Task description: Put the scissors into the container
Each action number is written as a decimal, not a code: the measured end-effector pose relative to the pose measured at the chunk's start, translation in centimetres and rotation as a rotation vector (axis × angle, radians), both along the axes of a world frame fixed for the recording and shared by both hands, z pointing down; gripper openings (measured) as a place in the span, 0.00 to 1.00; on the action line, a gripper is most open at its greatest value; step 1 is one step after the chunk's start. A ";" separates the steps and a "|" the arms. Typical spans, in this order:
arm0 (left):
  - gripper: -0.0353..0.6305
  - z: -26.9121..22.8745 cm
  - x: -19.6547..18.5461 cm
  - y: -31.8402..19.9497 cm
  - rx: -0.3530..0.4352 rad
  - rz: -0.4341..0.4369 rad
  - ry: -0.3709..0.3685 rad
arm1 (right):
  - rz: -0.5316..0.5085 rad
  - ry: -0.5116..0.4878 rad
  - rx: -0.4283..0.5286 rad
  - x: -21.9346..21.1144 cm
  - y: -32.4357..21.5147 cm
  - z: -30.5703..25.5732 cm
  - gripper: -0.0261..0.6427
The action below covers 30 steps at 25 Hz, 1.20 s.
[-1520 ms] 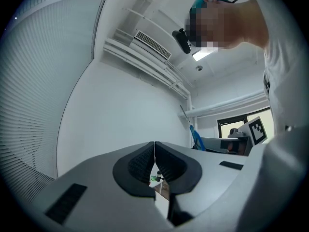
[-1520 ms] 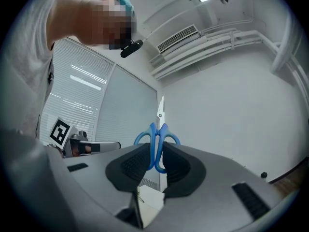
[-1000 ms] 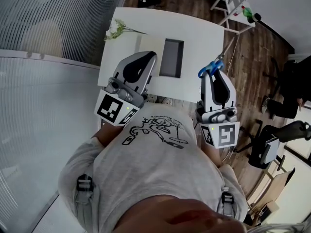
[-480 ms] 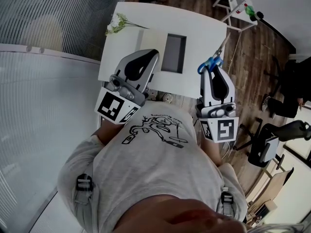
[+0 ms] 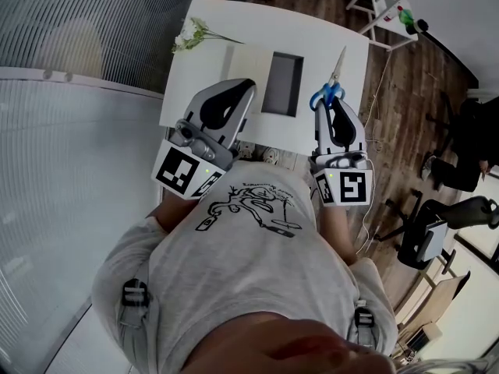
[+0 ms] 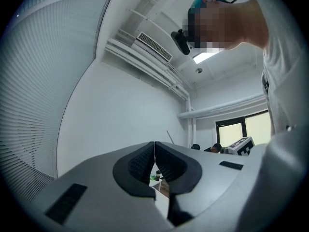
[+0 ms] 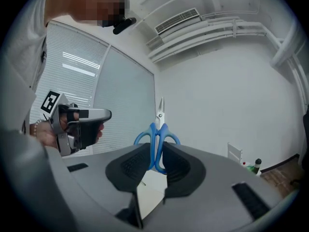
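Right gripper [image 7: 155, 166] clamps blue scissors [image 7: 157, 138] by the handles, blades pointing away, over the right edge of the white desk [image 5: 226, 22], beside the grey container [image 5: 283, 84]. Left gripper [image 6: 154, 162] closed, empty, at near edge. Flowers [image 5: 191, 36] at far-left corner. Wood floor [image 5: 405, 92], blinds [image 5: 86, 22]. Shirt print [image 5: 253, 209] unreadable.
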State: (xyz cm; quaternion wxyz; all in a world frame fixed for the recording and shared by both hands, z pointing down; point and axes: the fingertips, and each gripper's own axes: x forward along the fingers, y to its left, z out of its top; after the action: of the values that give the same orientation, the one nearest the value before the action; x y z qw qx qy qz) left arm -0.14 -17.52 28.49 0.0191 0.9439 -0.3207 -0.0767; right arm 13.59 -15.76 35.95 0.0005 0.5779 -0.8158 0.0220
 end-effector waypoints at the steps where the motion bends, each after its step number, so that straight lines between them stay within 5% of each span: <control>1: 0.09 0.1 -0.1 -0.1 -0.001 0.001 -0.001 | 0.001 0.004 -0.007 -0.1 -0.3 0.5 0.17; 30: 0.09 -0.5 -0.5 -2.1 0.001 -0.035 0.001 | 0.001 0.033 -0.366 -0.6 -5.2 17.8 0.17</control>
State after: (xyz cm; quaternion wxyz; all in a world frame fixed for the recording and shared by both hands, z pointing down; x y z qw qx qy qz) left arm -0.67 -19.66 28.00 0.0174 0.9380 -0.3373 -0.0775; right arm 12.96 -20.94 53.78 0.1188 0.5688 -0.7979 0.1606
